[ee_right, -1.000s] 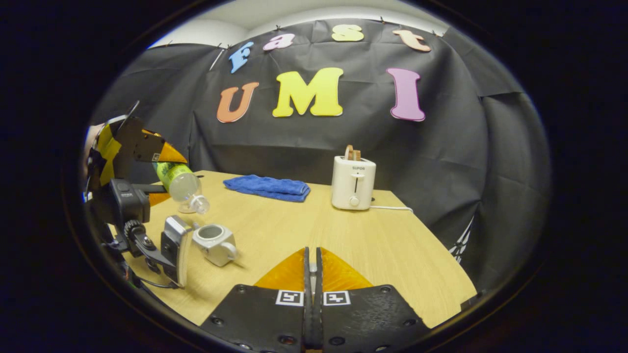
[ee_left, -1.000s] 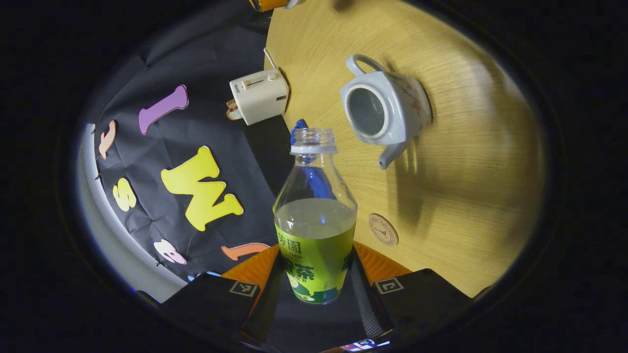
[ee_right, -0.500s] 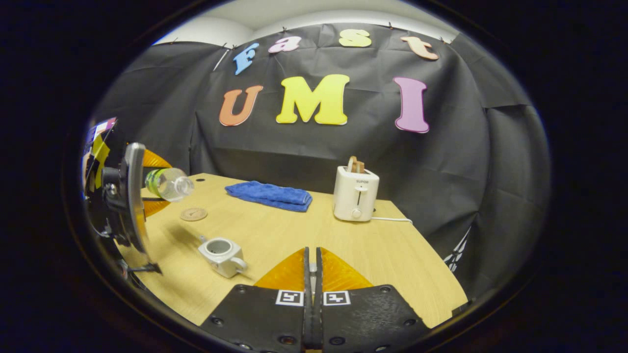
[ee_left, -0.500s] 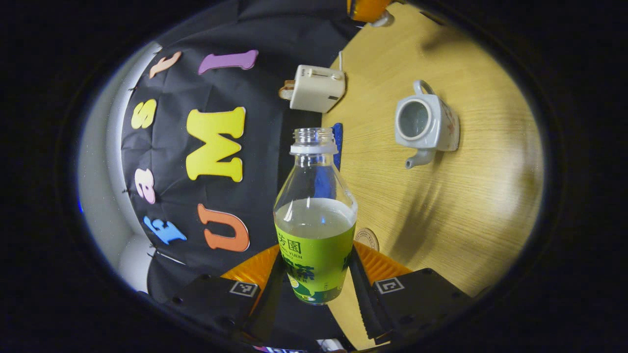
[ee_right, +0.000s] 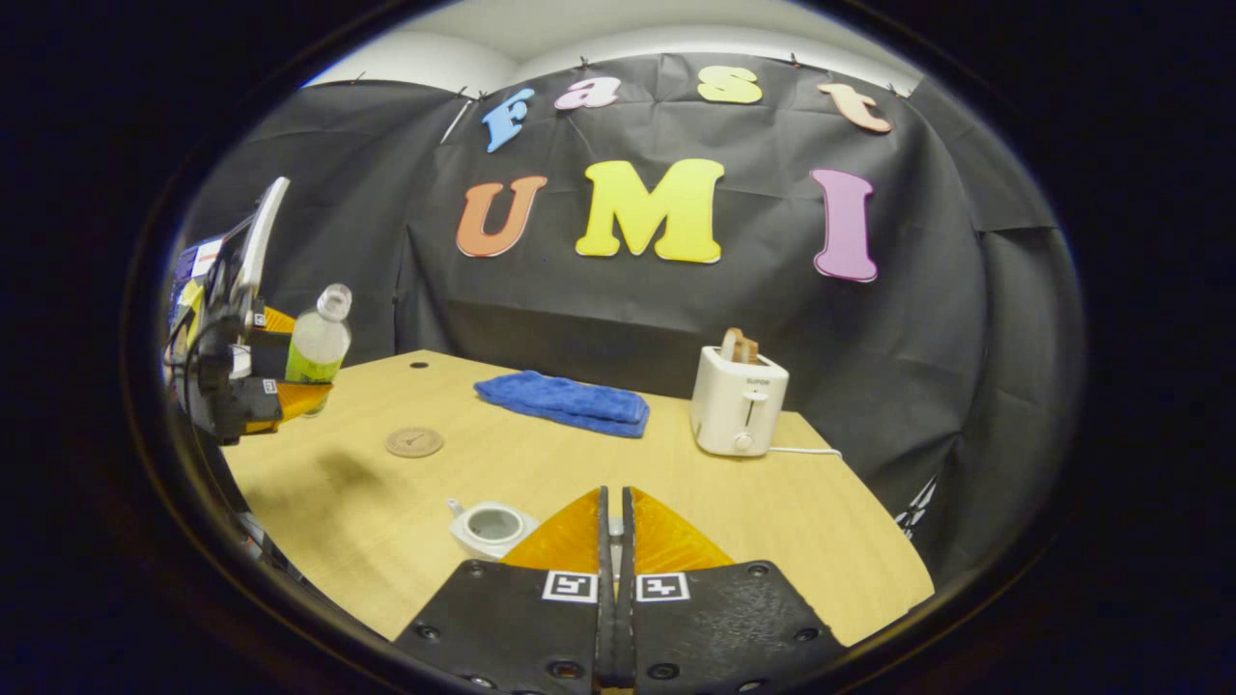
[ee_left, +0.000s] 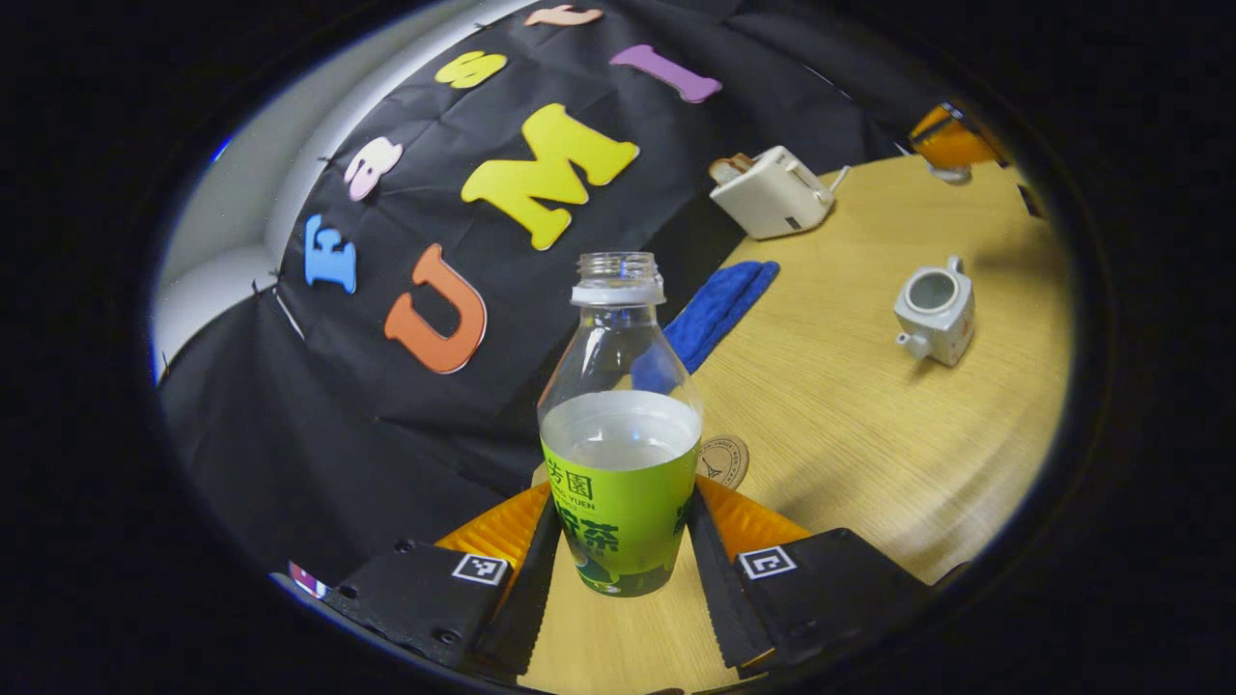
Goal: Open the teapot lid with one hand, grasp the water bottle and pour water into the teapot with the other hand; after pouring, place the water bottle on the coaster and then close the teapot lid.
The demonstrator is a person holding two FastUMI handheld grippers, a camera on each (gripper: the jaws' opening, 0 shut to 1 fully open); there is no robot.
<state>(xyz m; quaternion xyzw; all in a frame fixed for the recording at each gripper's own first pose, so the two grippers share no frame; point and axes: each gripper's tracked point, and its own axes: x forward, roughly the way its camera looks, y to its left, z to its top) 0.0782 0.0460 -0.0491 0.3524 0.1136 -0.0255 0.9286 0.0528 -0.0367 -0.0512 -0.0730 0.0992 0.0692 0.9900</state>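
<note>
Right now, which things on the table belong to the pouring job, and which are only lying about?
Part of the job:
water bottle, held in the left hand-held gripper
teapot, lid off
coaster

Only lying about:
blue cloth
toaster

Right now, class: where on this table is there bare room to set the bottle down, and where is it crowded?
Bare wood lies around the coaster, between it and the teapot, and across the middle of the table in front of the blue towel. The back is crowded: towel and toaster line the far edge. The left gripper holds the bottle above the coaster side.
</note>
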